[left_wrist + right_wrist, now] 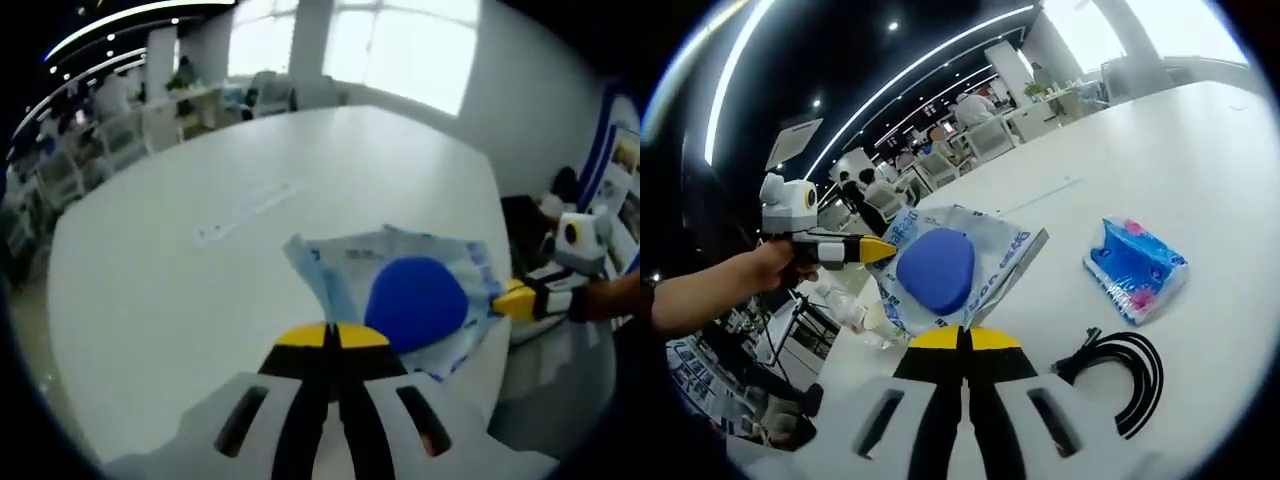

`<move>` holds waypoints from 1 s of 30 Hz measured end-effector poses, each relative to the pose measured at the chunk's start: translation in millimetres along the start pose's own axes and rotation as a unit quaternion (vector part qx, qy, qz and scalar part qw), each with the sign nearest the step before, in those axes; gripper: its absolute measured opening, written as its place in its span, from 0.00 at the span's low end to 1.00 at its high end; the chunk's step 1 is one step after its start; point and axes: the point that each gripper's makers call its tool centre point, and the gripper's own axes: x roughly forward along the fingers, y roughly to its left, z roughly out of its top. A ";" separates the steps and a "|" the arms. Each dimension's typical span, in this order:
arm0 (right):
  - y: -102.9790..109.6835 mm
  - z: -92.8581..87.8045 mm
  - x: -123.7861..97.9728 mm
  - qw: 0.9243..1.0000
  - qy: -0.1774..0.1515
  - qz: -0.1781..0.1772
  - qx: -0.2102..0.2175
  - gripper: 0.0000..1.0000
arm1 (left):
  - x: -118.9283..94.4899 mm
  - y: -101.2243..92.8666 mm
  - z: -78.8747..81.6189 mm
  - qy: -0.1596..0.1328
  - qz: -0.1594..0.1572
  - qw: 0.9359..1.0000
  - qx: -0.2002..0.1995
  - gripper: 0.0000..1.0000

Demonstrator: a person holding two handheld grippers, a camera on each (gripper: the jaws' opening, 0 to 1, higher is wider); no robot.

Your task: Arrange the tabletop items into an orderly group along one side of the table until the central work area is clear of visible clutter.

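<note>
So we've got both tools pinched onto the same thing right now: a crinkly clear-and-pale-blue plastic pouch with a rounded dark blue pad inside (418, 303). The left tool (332, 336) has its jaws closed together on one edge of the pouch, and the right tool (962, 338) is closed on the opposite edge. You can see each one from the other's camera too, with a hand behind it.

The pouch looks like it's held up off the white round bench (200, 300), roughly over its edge, though we can't tell for sure whether any part is touching.

What worries us:
- Two grips on one floppy bag. If we pull apart unevenly, the thin plastic could slip out of one tool or tear at the seam.
- Let go over the rim and it drops to the floor instead of landing on the bench.
- The blue-and-pink soft tissue pack (1135, 267) and the coiled black cable (1122, 378) sit near the right tool. Swinging the pouch across could snag the cable loop and drag it.

Those two aren't tidied up yet either, we reckon.
</note>
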 end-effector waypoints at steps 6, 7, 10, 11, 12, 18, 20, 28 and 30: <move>-3.1 0.7 -3.0 1.000 0.009 0.006 -0.018 0.00 | -6.3 -3.4 -6.8 -0.014 0.012 0.999 -0.029 0.00; -3.8 0.6 -3.3 1.000 0.012 0.007 -0.022 0.00 | -7.0 -4.1 -8.0 -0.016 0.015 0.999 -0.033 0.00; -7.4 0.2 -3.6 0.999 0.021 0.009 -0.037 0.00 | -8.5 -7.0 -12.3 -0.022 0.019 0.998 -0.055 0.00; -9.9 0.6 -3.3 0.999 0.024 0.009 -0.040 0.00 | -8.9 -7.7 -14.4 -0.025 0.021 0.997 -0.065 0.00; -11.8 0.8 -3.1 0.999 0.026 0.009 -0.041 0.00 | -9.4 -8.6 -15.7 -0.028 0.021 0.997 -0.068 0.00; -21.9 2.5 -0.1 0.998 0.041 0.010 -0.050 0.00 | -11.7 -12.9 -23.7 -0.044 0.028 0.994 -0.095 0.00; -24.7 2.4 1.5 0.998 0.046 0.011 -0.051 0.00 | -12.6 -13.9 -25.5 -0.052 0.029 0.992 -0.107 0.00; -32.0 0.3 5.8 0.995 0.062 0.014 -0.071 0.00 | -12.1 -17.1 -34.4 -0.066 0.040 0.987 -0.142 0.00; -34.5 -0.1 7.8 0.995 0.065 0.014 -0.079 0.00 | -12.3 -18.6 -34.3 -0.076 0.044 0.984 -0.157 0.00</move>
